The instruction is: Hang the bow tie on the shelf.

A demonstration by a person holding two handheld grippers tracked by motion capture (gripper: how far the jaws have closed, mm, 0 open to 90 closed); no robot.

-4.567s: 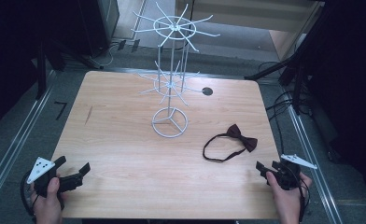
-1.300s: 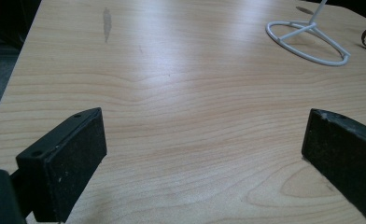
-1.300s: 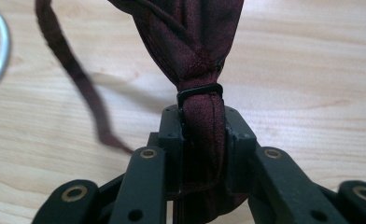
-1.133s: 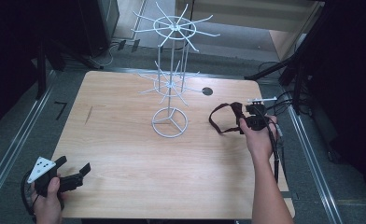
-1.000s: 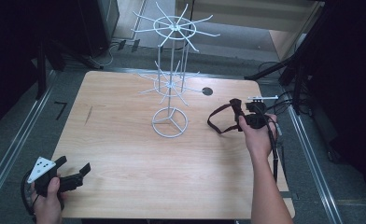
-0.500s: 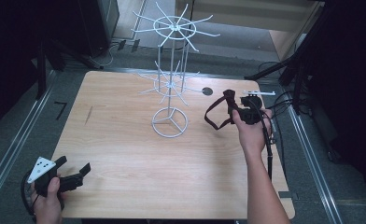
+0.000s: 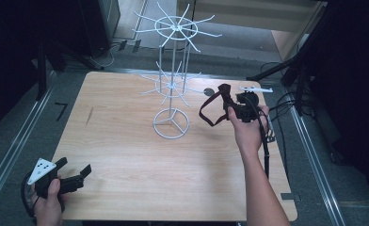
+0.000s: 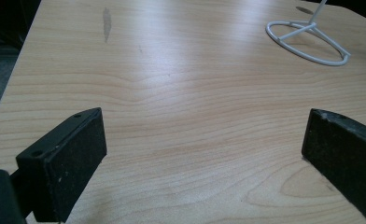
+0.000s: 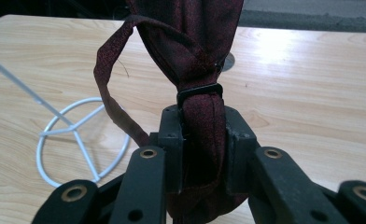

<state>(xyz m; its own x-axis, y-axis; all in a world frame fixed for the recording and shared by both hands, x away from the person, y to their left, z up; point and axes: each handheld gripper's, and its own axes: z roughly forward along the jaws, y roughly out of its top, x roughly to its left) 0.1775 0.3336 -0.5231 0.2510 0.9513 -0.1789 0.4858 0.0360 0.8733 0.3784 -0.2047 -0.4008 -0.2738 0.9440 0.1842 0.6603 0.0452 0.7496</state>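
Observation:
A dark red bow tie (image 9: 197, 56) with its neck strap (image 7: 210, 110) hangs in the air, and my right gripper (image 7: 233, 104) is shut on it, right of the white wire rack (image 7: 172, 84). In the right gripper view both jaws squeeze the tie's fabric just below its black clasp (image 9: 200, 91), and the strap loops off to the left. My left gripper (image 7: 76, 172) rests at the table's near left corner, open, with bare wood between its pads (image 8: 73, 156).
The rack's ring base (image 7: 172, 123) stands mid-table, with thin arms reaching out at two levels. A small dark round spot (image 7: 209, 91) lies on the wooden table (image 7: 126, 155) behind the tie. Cables run along the floor to the right of the table.
My right gripper picked the bow tie up off the table, then carried it up and left toward the rack. The left gripper has stayed put.

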